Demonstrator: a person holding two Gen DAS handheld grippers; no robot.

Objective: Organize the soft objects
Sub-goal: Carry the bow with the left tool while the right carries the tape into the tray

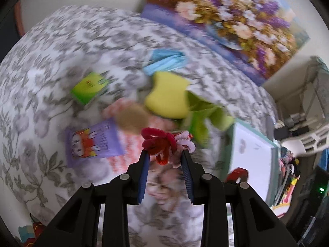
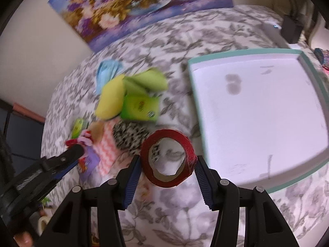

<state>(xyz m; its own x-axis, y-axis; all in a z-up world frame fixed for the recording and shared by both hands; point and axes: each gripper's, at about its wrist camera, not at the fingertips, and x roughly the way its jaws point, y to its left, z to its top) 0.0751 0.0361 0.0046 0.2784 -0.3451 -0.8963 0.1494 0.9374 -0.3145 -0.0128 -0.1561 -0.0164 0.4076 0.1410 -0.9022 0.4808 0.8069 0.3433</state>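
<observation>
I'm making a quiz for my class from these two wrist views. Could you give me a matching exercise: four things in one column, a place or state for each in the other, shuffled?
Things:
1. red tape roll
2. red and pink pipe cleaners
3. white tray
4. blue face mask

Places or states:
A. lying on the floral cloth behind the yellow sponge
B. held between the left tongs
C. nothing in it, teal rim
D. held between the right tongs

Pairs: 1-D, 2-B, 3-C, 4-A

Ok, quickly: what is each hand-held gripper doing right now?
Left hand-held gripper: closed on the red and pink pipe-cleaner bundle.
Right hand-held gripper: closed on the red tape roll.
</observation>
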